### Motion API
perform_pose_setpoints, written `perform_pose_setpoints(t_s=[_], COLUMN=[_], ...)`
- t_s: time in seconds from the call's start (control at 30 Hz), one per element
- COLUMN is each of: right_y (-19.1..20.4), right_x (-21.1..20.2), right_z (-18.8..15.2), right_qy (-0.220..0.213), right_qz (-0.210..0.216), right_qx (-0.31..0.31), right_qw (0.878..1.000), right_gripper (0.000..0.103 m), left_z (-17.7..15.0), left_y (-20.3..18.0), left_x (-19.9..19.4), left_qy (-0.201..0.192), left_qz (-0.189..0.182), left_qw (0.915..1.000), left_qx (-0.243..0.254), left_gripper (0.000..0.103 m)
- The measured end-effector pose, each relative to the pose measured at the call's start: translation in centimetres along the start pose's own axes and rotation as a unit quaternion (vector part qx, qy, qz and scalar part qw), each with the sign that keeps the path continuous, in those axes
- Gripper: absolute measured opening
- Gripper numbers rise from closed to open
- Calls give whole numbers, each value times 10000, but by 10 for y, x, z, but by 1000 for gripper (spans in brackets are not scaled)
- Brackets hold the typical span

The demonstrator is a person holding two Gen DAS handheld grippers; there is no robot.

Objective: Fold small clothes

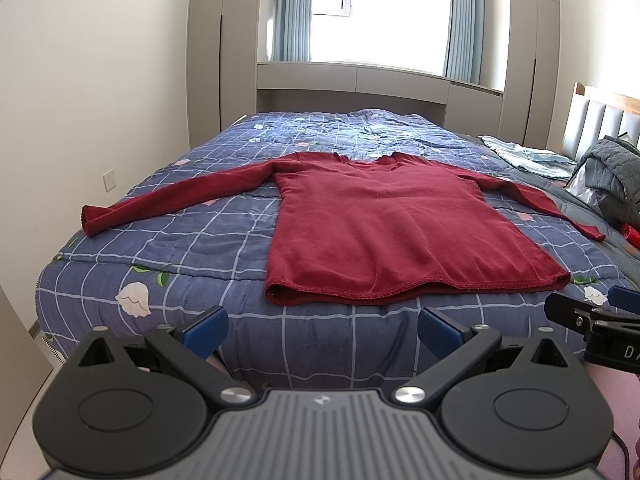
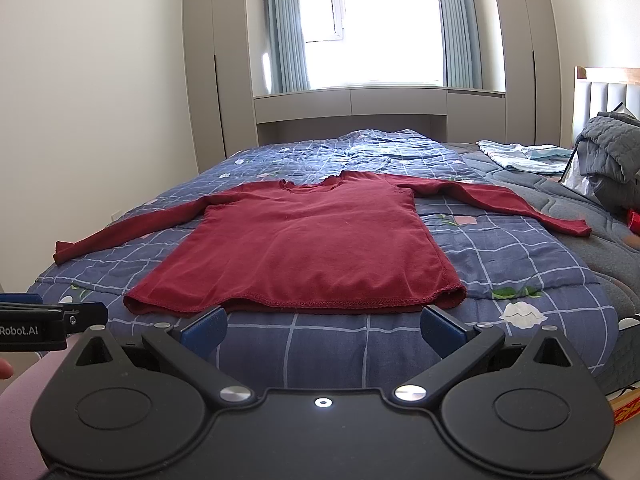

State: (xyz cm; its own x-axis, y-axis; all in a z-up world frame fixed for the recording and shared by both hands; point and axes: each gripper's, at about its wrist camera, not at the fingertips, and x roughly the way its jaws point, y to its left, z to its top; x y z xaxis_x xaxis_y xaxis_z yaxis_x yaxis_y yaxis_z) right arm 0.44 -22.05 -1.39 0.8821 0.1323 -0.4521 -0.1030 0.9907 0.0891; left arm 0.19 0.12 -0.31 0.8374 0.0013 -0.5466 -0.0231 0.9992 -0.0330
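A dark red long-sleeved shirt (image 1: 384,224) (image 2: 308,240) lies flat on the bed, both sleeves spread out sideways and its hem toward me. My left gripper (image 1: 322,330) is open, held short of the hem near the bed's front edge, with nothing between its blue pads. My right gripper (image 2: 324,328) is open too, just in front of the hem, empty. Each gripper shows at the edge of the other's view: the right gripper (image 1: 600,320) and the left gripper (image 2: 52,320).
The bed's blue checked quilt (image 1: 192,240) (image 2: 512,256) carries the shirt. A grey blanket heap (image 1: 612,176) (image 2: 608,152), light folded cloth (image 2: 524,156) and a small red object (image 2: 634,220) lie at the right by the headboard. A wall stands left, a window beyond.
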Motion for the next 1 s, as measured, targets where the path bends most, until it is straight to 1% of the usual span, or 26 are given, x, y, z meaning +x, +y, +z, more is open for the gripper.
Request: perform_pose_setpoints(t_s=[0.13,0.3,0.4,0.53,0.7,0.83,0.97,1.0], right_y=[-1,-8,-16,-28,-56,-89,-125,-137], right_x=[1,14,26,51,97,139,174,186], right_z=[-1,5,15,33,57,74,91,97], right_qy=[44,238,163,85,102,159,198,304], right_qz=[-8,-14,-118,-212,-153,1,-178,-273], right_qx=[-21,-82,-67,-20,214,475,415,318], right_qw=[10000,9997,9998,9997,9996,9987,9988,9987], right_gripper=[103,103,103,103,103,103,103,103], left_z=[2,14,26,47,84,116,146,154], left_y=[-3,-13,-20,-29,-39,-53,-73,-80], left_x=[4,19,35,58,104,152,197,210], left_qy=[55,223,349,388,536,604,550,524], left_qz=[-10,-35,-58,49,135,196,242,222], left_qw=[9999,9993,9985,9979,9970,9956,9944,9944], left_qx=[88,304,426,517,542,689,870,893], left_gripper=[103,103,103,103,103,103,103,103])
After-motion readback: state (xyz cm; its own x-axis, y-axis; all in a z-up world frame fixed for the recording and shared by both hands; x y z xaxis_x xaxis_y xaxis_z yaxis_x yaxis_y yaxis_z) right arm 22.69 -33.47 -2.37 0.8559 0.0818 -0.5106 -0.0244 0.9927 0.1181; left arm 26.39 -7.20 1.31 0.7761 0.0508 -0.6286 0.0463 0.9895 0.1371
